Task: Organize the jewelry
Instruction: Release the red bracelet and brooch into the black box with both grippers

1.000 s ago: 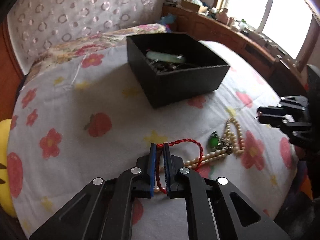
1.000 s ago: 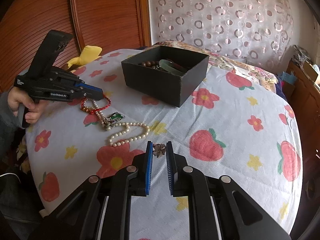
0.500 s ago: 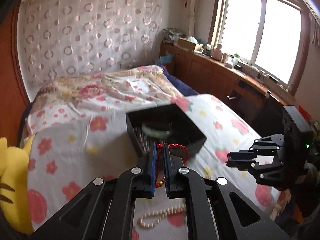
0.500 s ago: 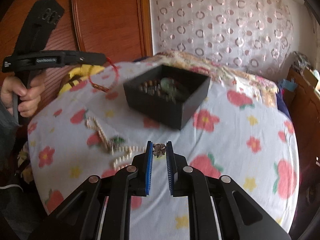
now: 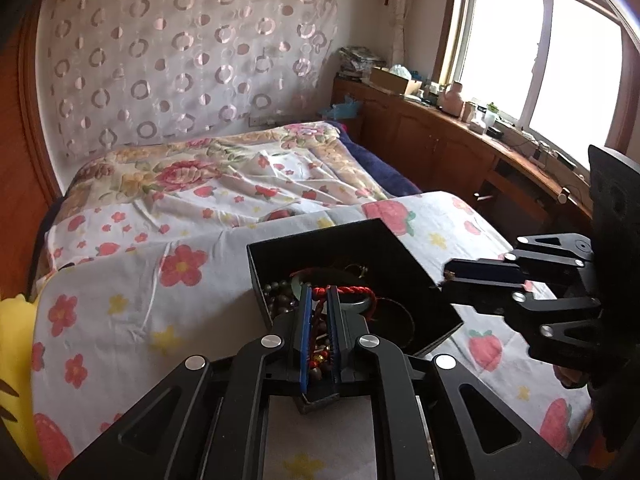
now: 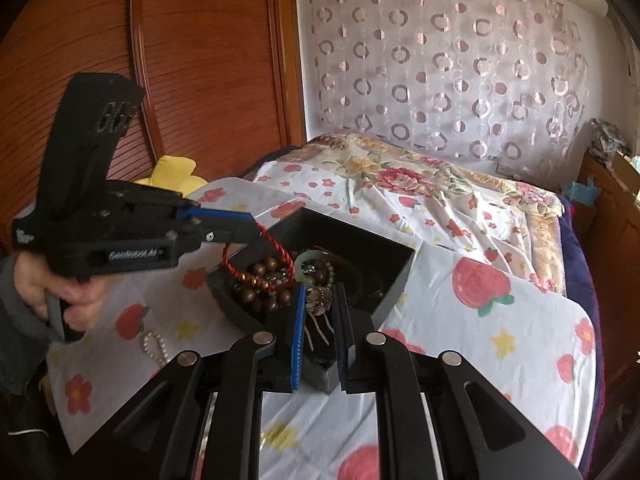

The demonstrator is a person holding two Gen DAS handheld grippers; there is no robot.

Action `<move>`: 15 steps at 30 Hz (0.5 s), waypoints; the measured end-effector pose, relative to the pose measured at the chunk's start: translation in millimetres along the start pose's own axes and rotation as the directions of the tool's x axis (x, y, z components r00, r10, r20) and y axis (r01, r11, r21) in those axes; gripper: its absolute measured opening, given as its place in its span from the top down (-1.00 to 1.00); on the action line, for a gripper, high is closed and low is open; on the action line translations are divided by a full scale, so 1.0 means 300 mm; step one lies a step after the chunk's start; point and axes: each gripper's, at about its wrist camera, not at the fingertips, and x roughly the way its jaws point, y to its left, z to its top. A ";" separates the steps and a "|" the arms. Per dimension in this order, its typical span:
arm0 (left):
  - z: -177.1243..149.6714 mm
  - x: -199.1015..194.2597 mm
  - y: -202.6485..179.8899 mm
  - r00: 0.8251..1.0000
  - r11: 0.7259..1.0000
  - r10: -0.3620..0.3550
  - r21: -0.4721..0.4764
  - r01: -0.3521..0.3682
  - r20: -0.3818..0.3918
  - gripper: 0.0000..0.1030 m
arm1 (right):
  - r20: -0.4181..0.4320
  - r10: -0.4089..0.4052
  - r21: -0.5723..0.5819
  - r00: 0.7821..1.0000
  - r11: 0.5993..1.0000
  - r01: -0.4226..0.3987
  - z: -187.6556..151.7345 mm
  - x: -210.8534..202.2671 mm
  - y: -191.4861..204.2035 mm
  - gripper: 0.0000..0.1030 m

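Both grippers are over the black box (image 6: 396,280), which sits corner-on to the cameras on a flowery tablecloth (image 6: 520,340) with strawberries and yellow stars on it.

The left gripper (image 5: 318,320) has its blue pads pinched tight on a red cord bracelet (image 6: 256,264). From the right wrist cam the cord hangs from the fingertips as a loop, long axis roughly up and down, and its beaded bottom end dips into the box, right by the brown wooden beads (image 6: 260,284). From the left cam the twisted red cord (image 5: 352,290) runs sideways out to the right of the pads.

The right gripper (image 6: 318,320) is narrow too, clamped on a small metal hairpin-type ornament (image 6: 318,300). The cluster end points up and away from the camera, between the fingertips, and the two thin prongs trail back down toward the gripper body, so its long axis runs along the fingers. It's held above the near corner of the box.

Inside the box there's also a pale green jade bangle (image 6: 308,268) and some thin dark rings (image 5: 394,314).

A pearl necklace (image 6: 154,346) lies on the cloth to the left of the box, well apart from both grippers, partly hidden behind the hand (image 6: 60,296) holding the left gripper
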 end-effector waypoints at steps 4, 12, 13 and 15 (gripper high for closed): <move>-0.012 0.000 0.020 1.000 1.000 0.002 -0.014 -0.002 -0.001 0.87 | -0.018 0.007 0.004 1.000 1.000 -0.007 0.019 0.062 -0.005 0.70; -0.024 -0.038 0.037 1.000 1.000 0.009 -0.026 -0.009 0.021 0.22 | -0.030 -0.008 -0.002 1.000 1.000 0.008 0.036 0.103 0.002 0.49; -0.025 -0.048 0.038 1.000 1.000 0.011 -0.025 -0.011 0.027 0.21 | -0.027 -0.009 -0.001 1.000 1.000 0.009 0.037 0.102 0.002 0.42; -0.031 -0.064 0.039 0.999 1.000 0.016 -0.025 -0.016 0.031 0.20 | -0.021 -0.015 0.006 1.000 1.000 0.015 0.039 0.095 -0.003 0.14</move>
